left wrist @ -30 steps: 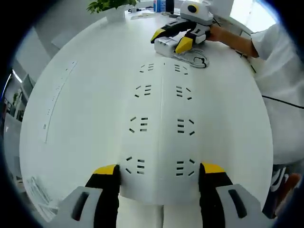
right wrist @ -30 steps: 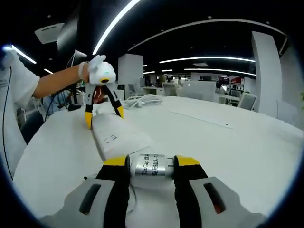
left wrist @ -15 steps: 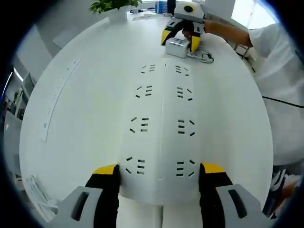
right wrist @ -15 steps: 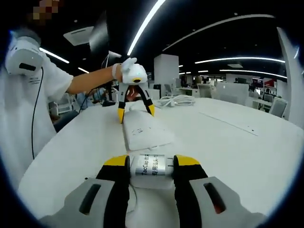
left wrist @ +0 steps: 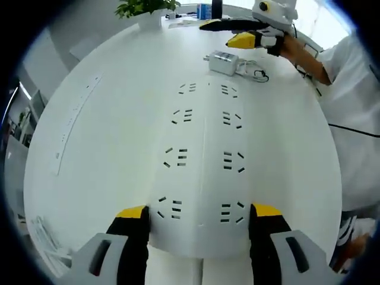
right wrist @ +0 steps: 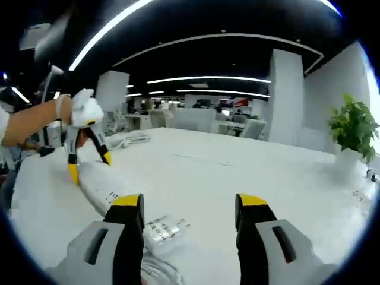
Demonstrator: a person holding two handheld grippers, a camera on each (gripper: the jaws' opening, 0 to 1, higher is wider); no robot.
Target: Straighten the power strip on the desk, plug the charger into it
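The wide white power strip (left wrist: 202, 154) lies lengthwise on the white desk (left wrist: 107, 130), several socket pairs facing up. My left gripper (left wrist: 199, 217) clamps its near end, one yellow-tipped jaw on each side. Beyond the far end the white charger (left wrist: 222, 61) lies on the desk with its coiled cable (left wrist: 252, 72) beside it. My right gripper (left wrist: 225, 32) hovers open above the charger, held by a person's hand. In the right gripper view, my right gripper (right wrist: 189, 205) is open and holds nothing. The charger (right wrist: 163, 228) lies just below it, and the left gripper (right wrist: 89, 165) holds the power strip (right wrist: 98, 189).
A potted plant (right wrist: 353, 127) stands at the desk's far edge, also the plant (left wrist: 139, 6) near bottles. A person in a white shirt (left wrist: 350, 107) stands along the right side. A cable bundle (right wrist: 127, 139) lies behind the left gripper.
My right gripper has let go of the charger, opened and lifted away; the charger now rests on the desk by the strip's end. The left gripper stays on the strip.
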